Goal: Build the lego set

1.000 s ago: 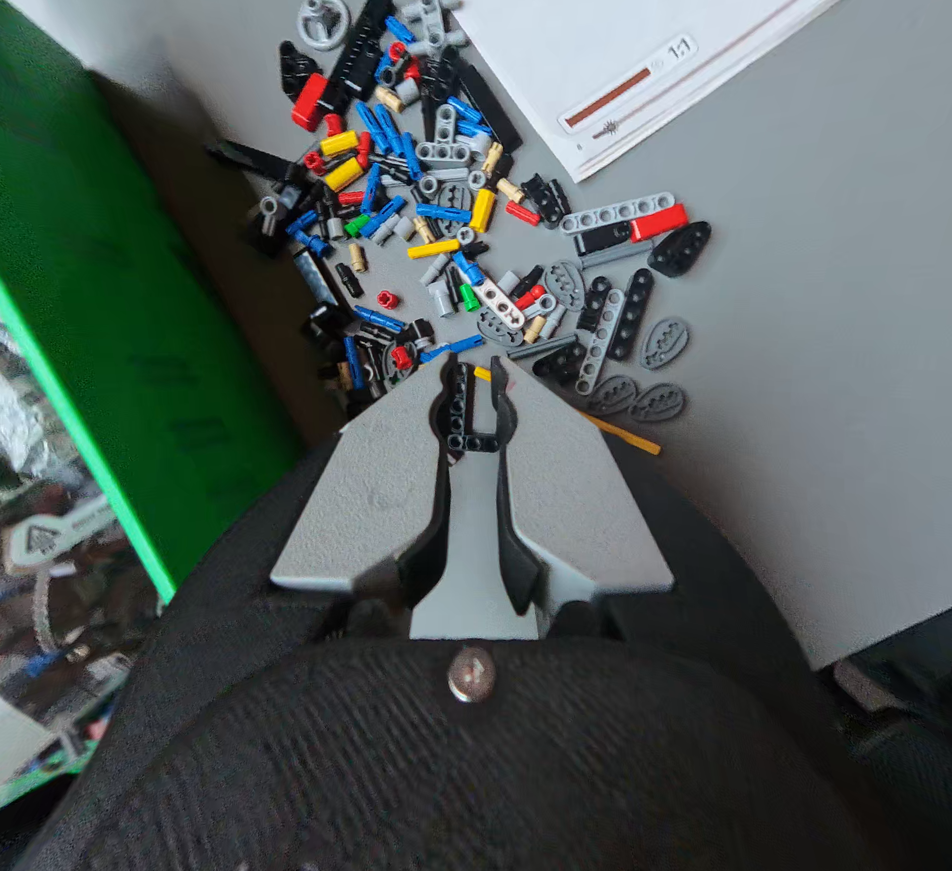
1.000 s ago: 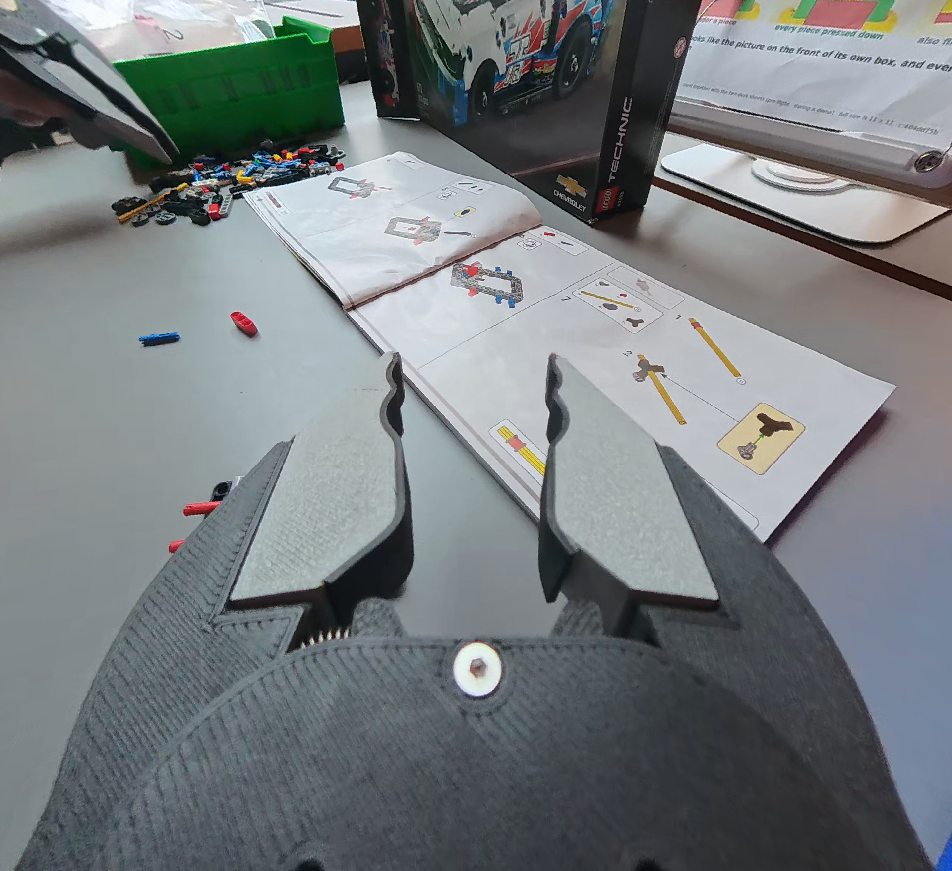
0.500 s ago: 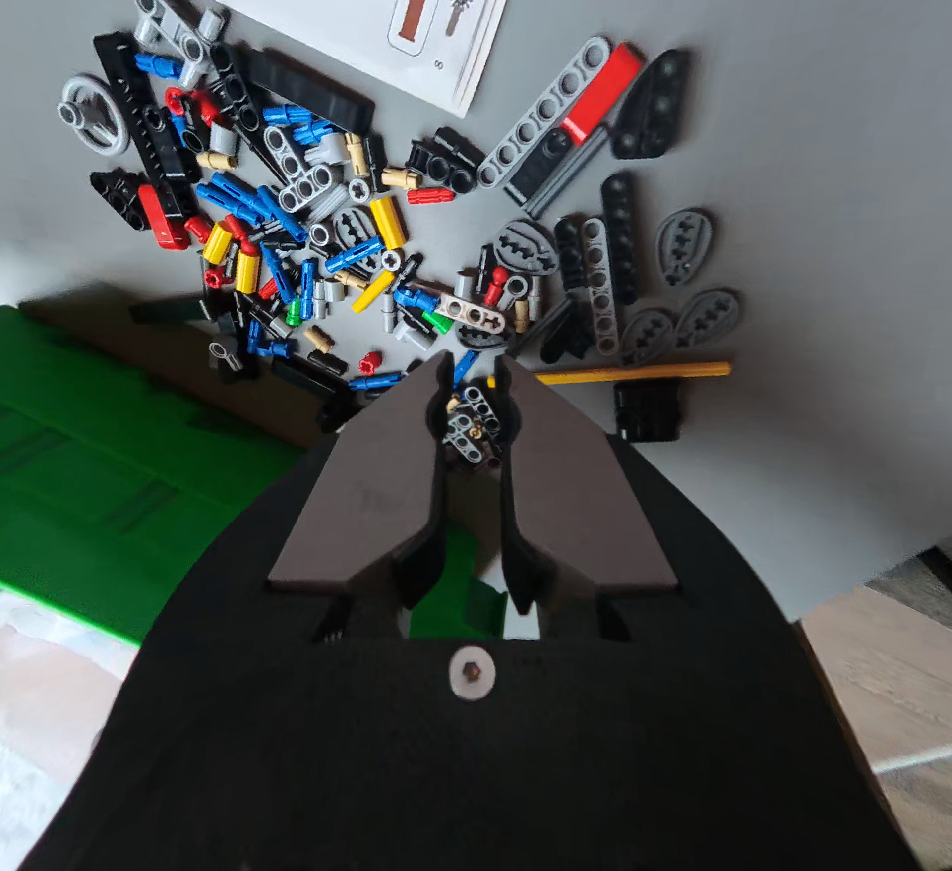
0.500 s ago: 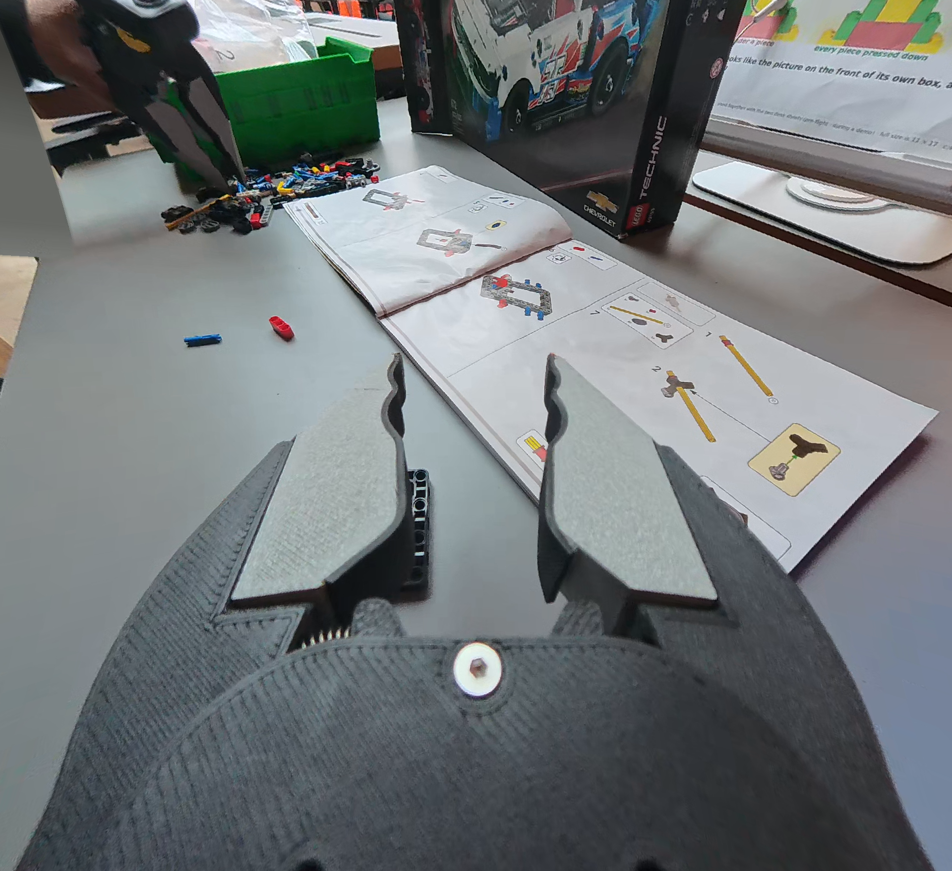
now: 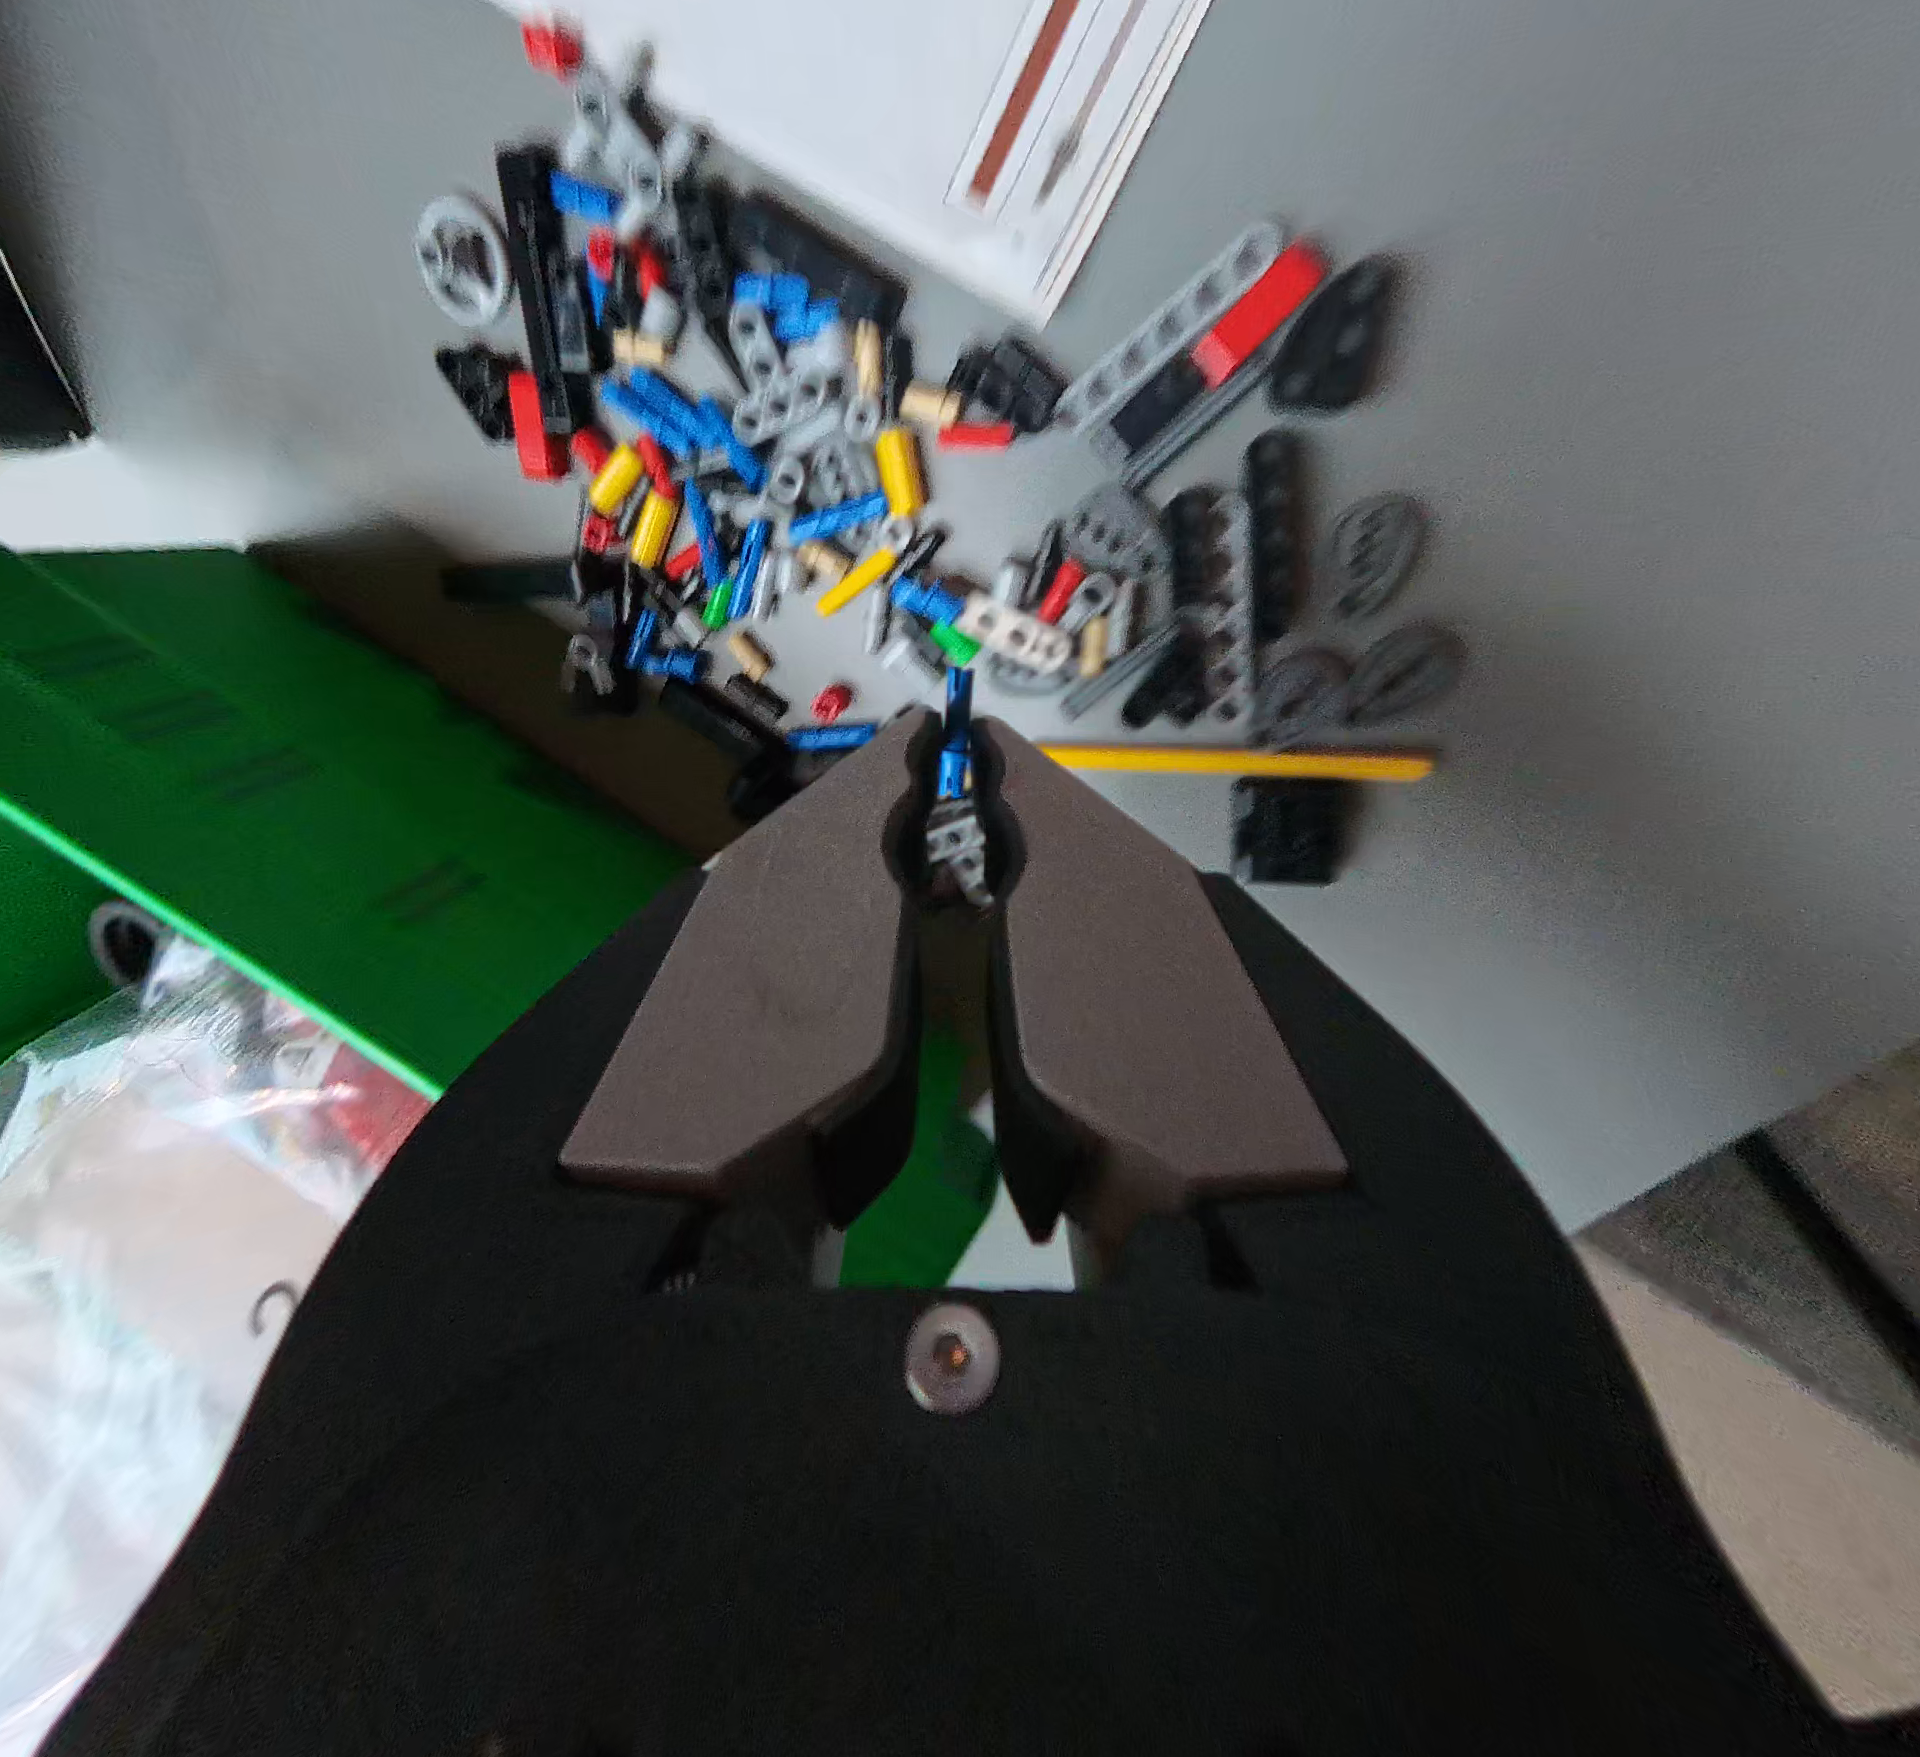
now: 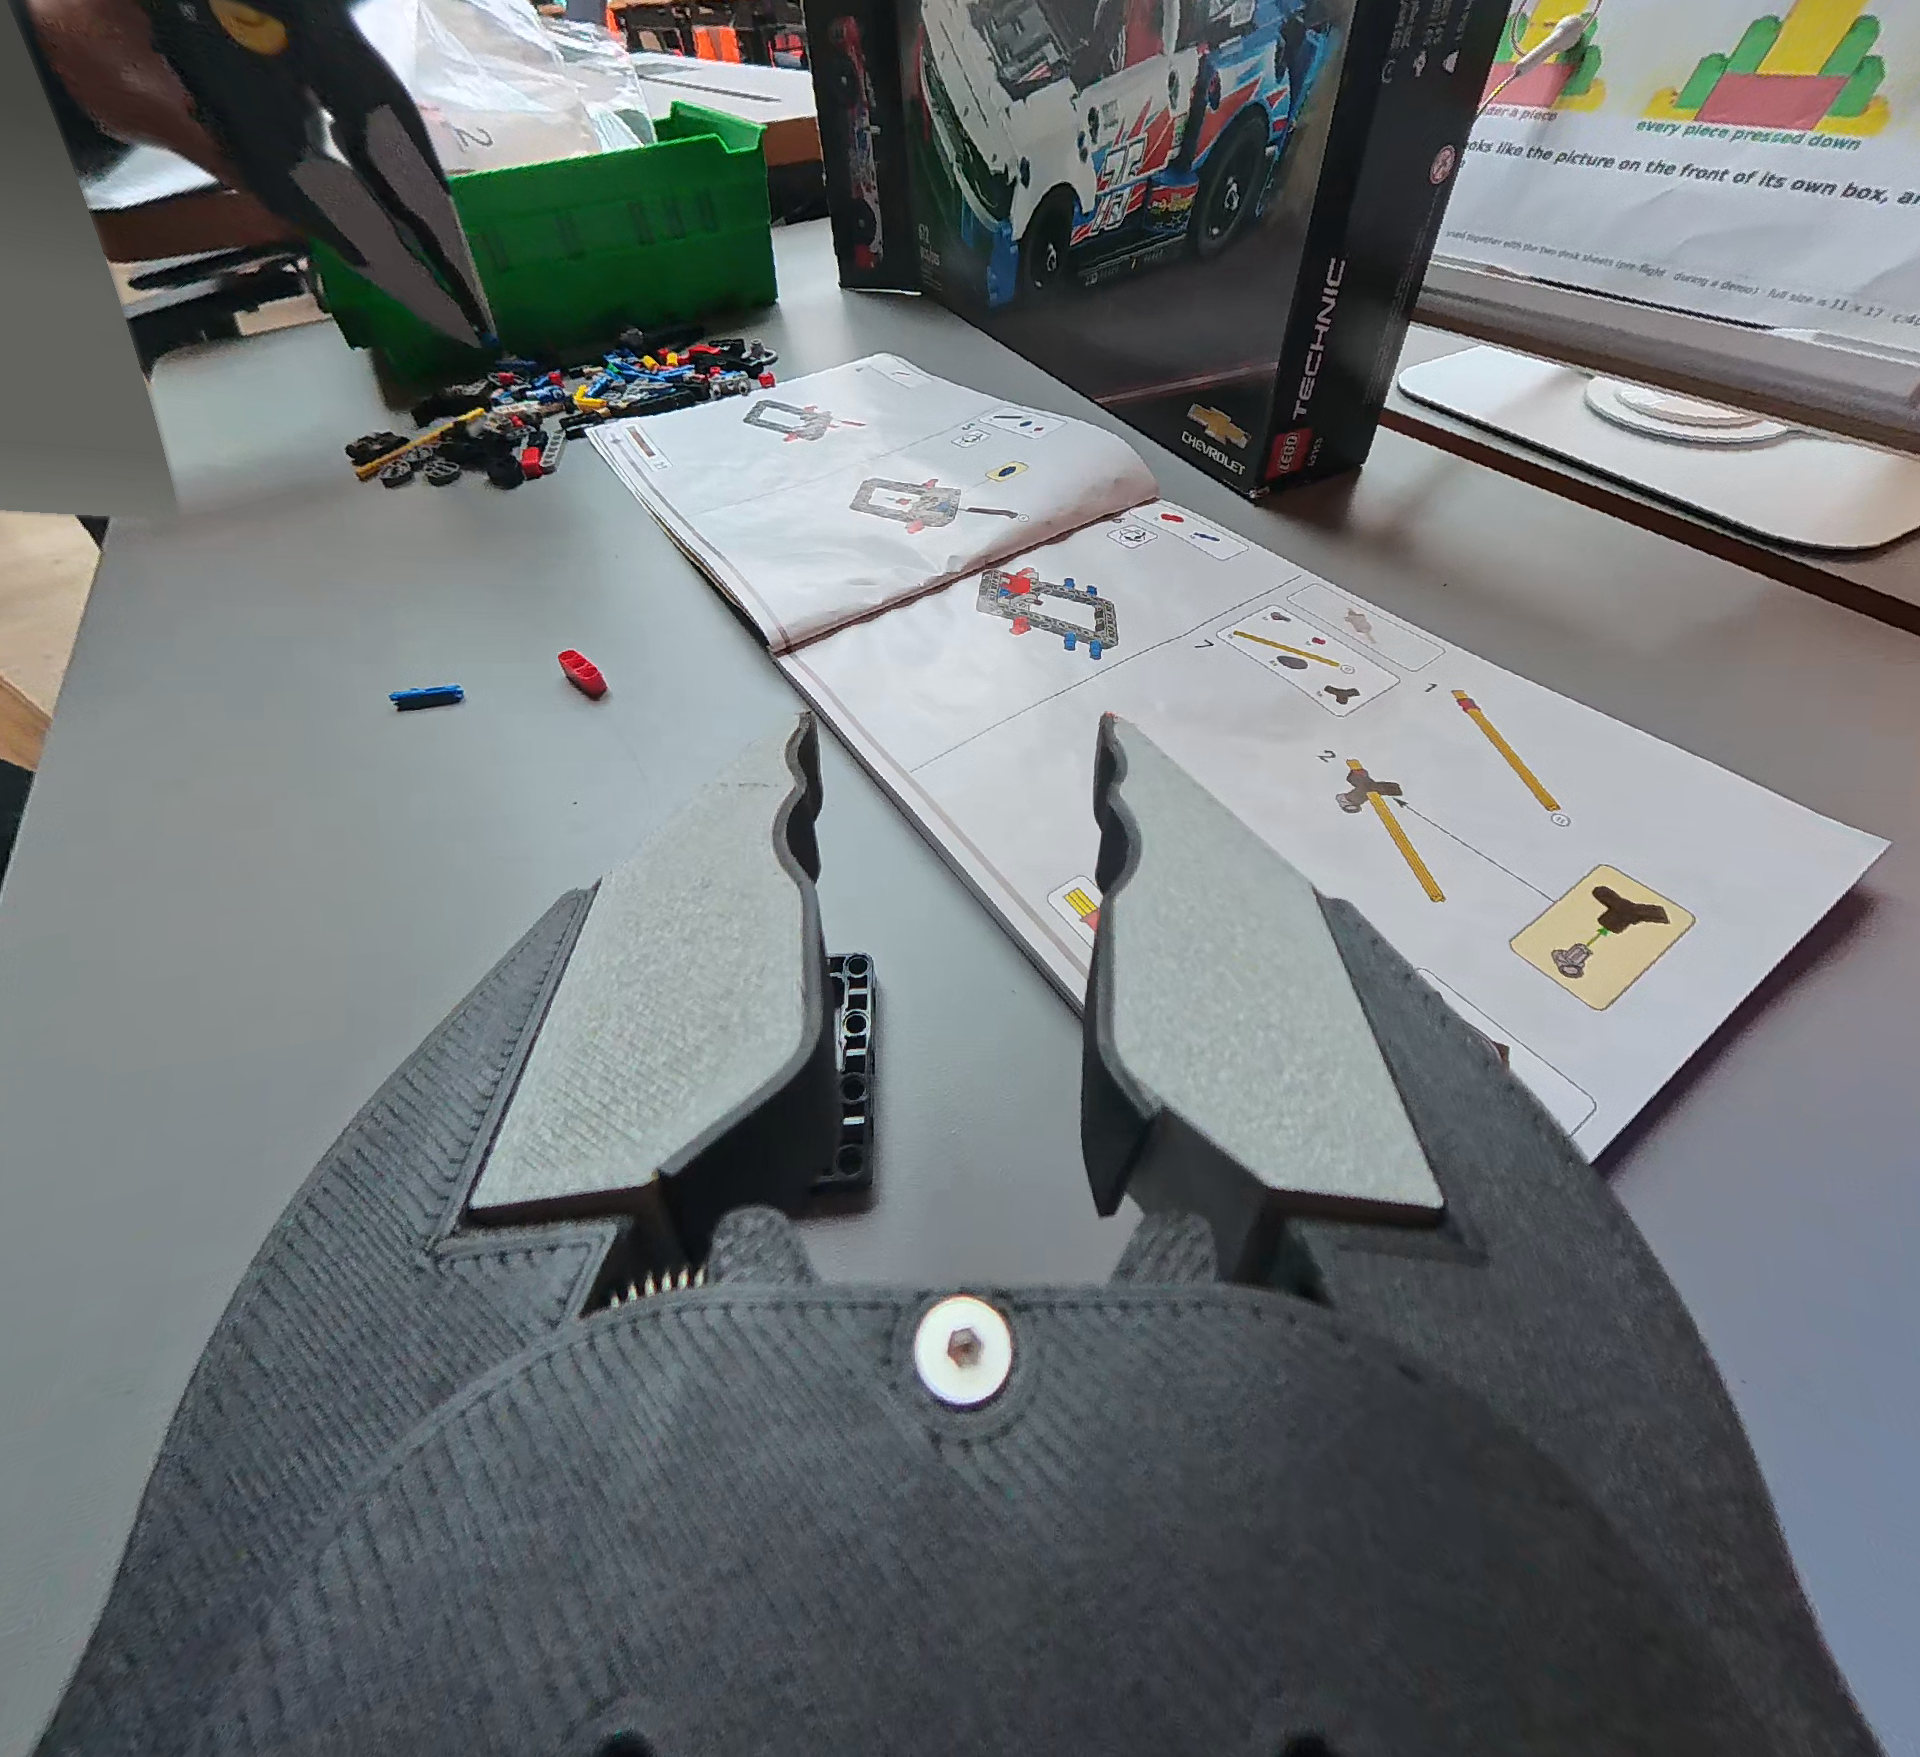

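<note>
Left gripper (image 5: 954, 743) pinches a blue pin (image 5: 954, 751) over the blurred parts pile (image 5: 831, 481); what's behind the pin is unclear. Right gripper (image 6: 956, 741) gapes wide, empty, half-hiding a black beam (image 6: 854, 1063) near the manual (image 6: 935, 502).

A grey table (image 6: 312, 876) carries a scattered pile of parts (image 6: 561, 403) beside a green bin (image 6: 623, 242). An open manual (image 6: 1039, 627) lies flat in front of an upright set box (image 6: 1122, 128). A blue pin (image 6: 426, 695) and a red piece (image 6: 582, 671) sit apart on bare tabletop; a black beam (image 6: 854, 1063) lies nearer the camera.
</note>
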`<state>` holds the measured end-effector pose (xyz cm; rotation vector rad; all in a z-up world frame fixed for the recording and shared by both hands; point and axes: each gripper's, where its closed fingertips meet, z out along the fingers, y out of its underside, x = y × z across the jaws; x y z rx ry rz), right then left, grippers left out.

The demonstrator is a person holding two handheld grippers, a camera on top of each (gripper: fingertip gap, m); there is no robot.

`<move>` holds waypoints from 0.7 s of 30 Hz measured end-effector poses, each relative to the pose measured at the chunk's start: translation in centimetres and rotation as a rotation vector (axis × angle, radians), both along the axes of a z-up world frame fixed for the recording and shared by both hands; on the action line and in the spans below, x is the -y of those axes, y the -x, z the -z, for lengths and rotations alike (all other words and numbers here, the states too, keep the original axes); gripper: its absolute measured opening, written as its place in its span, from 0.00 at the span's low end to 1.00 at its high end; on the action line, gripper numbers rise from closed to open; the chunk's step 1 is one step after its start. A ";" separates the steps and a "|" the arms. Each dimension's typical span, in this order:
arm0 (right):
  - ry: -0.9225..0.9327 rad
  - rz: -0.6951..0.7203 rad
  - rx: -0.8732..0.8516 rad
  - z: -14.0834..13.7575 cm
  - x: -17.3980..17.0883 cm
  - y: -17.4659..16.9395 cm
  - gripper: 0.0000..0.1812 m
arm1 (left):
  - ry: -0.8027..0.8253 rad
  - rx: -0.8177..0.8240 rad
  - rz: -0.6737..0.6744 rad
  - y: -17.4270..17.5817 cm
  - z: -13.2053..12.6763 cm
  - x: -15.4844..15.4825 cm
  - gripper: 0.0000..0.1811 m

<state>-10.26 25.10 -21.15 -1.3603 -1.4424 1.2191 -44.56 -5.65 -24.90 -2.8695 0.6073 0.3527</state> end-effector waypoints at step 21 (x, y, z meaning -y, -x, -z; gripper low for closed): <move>-0.032 -0.004 -0.031 -1.0 0.6 -0.5 0.25 | -0.194 0.576 0.177 -24.3 4.1 -8.3 0.13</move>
